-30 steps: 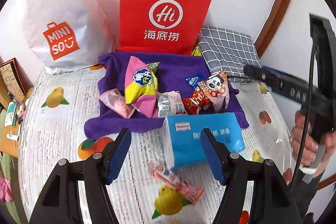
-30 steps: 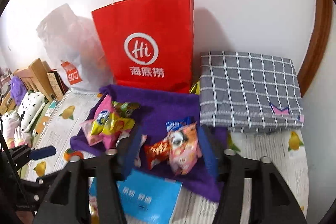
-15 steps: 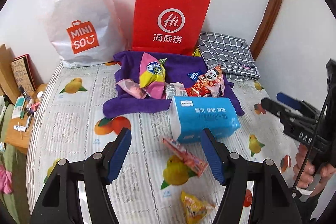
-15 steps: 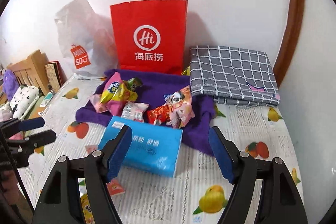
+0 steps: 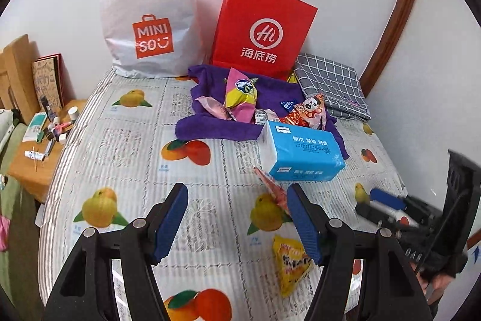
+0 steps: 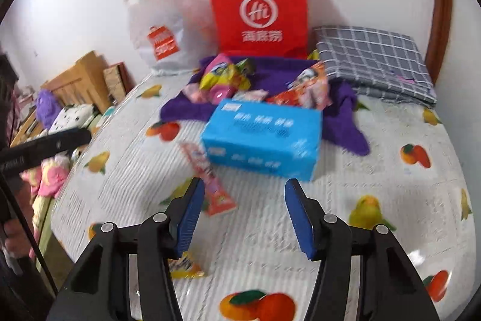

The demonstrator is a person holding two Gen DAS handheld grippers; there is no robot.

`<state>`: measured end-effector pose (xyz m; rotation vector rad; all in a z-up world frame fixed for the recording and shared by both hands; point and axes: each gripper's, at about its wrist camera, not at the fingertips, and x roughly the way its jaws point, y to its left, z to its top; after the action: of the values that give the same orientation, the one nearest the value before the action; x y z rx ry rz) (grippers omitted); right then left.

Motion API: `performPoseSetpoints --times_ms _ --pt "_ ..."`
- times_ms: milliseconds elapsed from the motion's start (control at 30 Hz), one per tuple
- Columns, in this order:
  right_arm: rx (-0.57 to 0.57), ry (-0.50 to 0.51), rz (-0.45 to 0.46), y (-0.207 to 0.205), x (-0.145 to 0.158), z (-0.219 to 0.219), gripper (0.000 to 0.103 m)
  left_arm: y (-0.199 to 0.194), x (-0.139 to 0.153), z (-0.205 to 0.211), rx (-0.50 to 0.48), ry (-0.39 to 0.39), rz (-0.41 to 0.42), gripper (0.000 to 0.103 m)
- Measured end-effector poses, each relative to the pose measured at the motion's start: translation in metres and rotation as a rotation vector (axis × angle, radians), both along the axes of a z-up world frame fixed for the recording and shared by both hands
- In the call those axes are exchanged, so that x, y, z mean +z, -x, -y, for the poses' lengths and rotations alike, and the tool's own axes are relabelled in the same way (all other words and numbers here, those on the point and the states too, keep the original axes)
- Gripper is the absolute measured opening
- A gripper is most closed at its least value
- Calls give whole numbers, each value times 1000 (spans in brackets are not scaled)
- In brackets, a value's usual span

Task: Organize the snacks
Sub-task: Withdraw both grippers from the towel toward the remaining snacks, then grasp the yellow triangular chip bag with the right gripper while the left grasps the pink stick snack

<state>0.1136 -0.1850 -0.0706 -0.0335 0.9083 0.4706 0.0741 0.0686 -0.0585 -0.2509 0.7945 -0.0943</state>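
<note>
We look down on a tabletop (image 5: pixel 126 146) under a glossy fruit-printed cover. Against the wall stand a white plastic bag (image 5: pixel 150 17) and a stiff red paper bag (image 5: pixel 264 29), with a folded grey checked cloth (image 5: pixel 330 83) to the right. A rumpled purple towel (image 5: pixel 210 128) carries most of the snacks (image 5: pixel 240 98): crinkly foil packets in pink, yellow and red. A blue tissue pack (image 5: pixel 303 152), boxy and soft, sits in front of them, between our grippers and the pile. A long pink stick packet (image 6: pixel 210 182) lies just beside it, and a yellow packet (image 5: pixel 290 260) lies nearest. Our left gripper (image 5: pixel 237 218) has its fingers apart with nothing between them. Our right gripper (image 6: pixel 240 218) is closing its fingers on nothing, above bare cover.
</note>
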Motion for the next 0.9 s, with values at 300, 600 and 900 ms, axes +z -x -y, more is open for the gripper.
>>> performPoseSetpoints --times_ms 300,600,900 --pt "89 -60 -18 45 -17 -19 59 20 -4 -5 17 -6 -14 70" --pt "173 2 -32 61 -38 -53 66 27 0 -11 27 -16 -3 80" --pt "181 100 -60 53 -72 -80 66 21 -11 -20 33 -14 -1 80"
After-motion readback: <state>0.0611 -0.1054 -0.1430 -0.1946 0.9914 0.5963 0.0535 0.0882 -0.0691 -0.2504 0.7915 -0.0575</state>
